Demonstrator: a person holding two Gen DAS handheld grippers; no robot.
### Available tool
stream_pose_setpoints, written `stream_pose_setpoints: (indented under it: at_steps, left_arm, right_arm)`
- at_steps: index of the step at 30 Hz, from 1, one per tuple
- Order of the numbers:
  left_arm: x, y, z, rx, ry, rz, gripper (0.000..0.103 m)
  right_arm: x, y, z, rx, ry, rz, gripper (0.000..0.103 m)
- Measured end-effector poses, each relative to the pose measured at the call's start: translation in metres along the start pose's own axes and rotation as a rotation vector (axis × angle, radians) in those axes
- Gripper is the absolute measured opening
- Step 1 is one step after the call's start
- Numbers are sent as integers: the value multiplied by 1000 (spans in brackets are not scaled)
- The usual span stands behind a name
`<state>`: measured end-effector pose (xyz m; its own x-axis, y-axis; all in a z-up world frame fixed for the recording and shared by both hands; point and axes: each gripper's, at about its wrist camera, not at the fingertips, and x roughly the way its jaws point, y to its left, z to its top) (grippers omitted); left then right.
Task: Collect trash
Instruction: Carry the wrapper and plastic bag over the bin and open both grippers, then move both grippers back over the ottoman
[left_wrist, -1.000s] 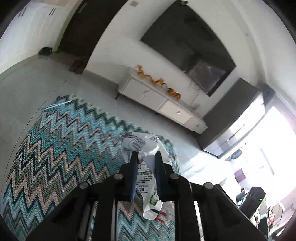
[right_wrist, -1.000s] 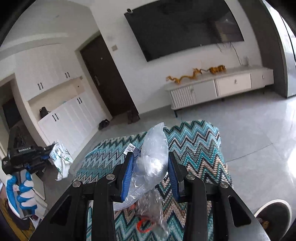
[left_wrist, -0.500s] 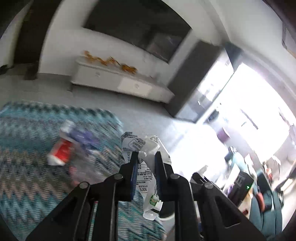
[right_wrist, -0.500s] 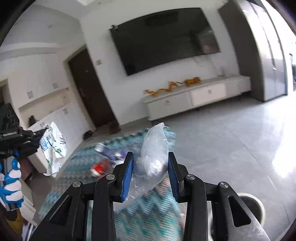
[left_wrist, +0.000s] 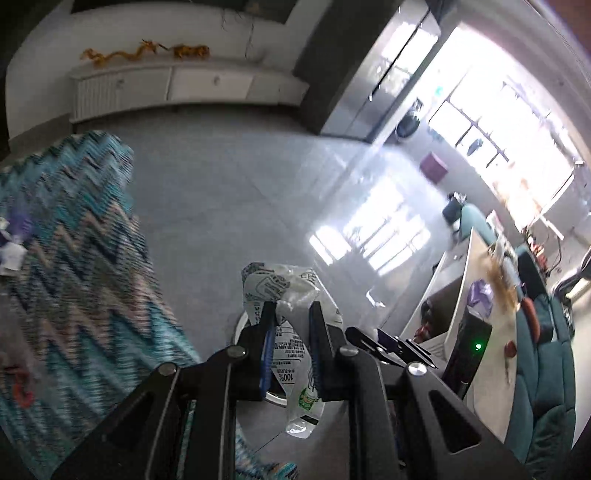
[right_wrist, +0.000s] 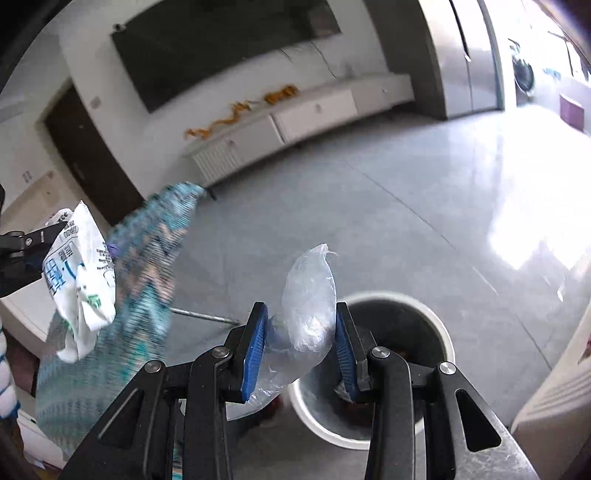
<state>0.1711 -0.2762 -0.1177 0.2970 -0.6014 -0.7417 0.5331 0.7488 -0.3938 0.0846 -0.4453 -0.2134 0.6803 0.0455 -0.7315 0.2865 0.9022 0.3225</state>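
L gripper (left_wrist: 290, 317) is clamped on a white printed wrapper (left_wrist: 284, 295), held over the grey floor (left_wrist: 229, 192) beside the zigzag rug (left_wrist: 74, 258). R gripper (right_wrist: 300, 323) pinches a clear plastic bag (right_wrist: 308, 295), w/ the white-rimmed bin (right_wrist: 439, 328) just below its 2 fingers.

Rug: your teal zigzag rug (left_wrist: 70, 258) fills the left.
Cabinet: your white low cabinet (right_wrist: 295, 122) sits upper centre, gold dragon ornament (left_wrist: 144, 53) on top.
TV: dark television (right_wrist: 221, 44) above.
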Motion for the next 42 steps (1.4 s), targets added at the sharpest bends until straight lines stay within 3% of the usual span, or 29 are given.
stream_pose_setpoints:
  at_steps: [4, 6, 8, 10, 14, 20, 25, 35, 42]
  left_arm:
    - [43, -6, 0, -20, 64, -31, 20]
    - [64, -12, 1, -18, 97, -34, 25]
    - [80, -9, 0, -49, 135, -60, 45]
    - [84, -4, -1, -83, 140, -84, 51]
    - [72, -2, -3, -68, 142, -119, 51]
    - [6, 6, -3, 13, 2, -61, 51]
    - [-64, 28, -14, 43, -127, -4, 51]
    - [-224, 126, -70, 42, -316, 150, 51]
    - [-289, 204, -107, -65, -400, 267, 51]
  right_arm:
    - [20, -22, -5, 52, 27, -35, 39]
    - [28, -32, -5, 74, 35, -70, 47]
    - [30, -39, -5, 99, 34, -90, 52]
    - [31, -46, -5, 122, 33, -105, 53]
    - [27, -41, -8, 120, 45, -120, 53]
    - [6, -6, -4, 68, 18, -91, 53]
    - [-25, 50, 6, 0, -53, -43, 53]
    - [-86, 193, 14, -132, -188, 68, 55]
    - [-82, 273, 24, -249, -181, 146, 56]
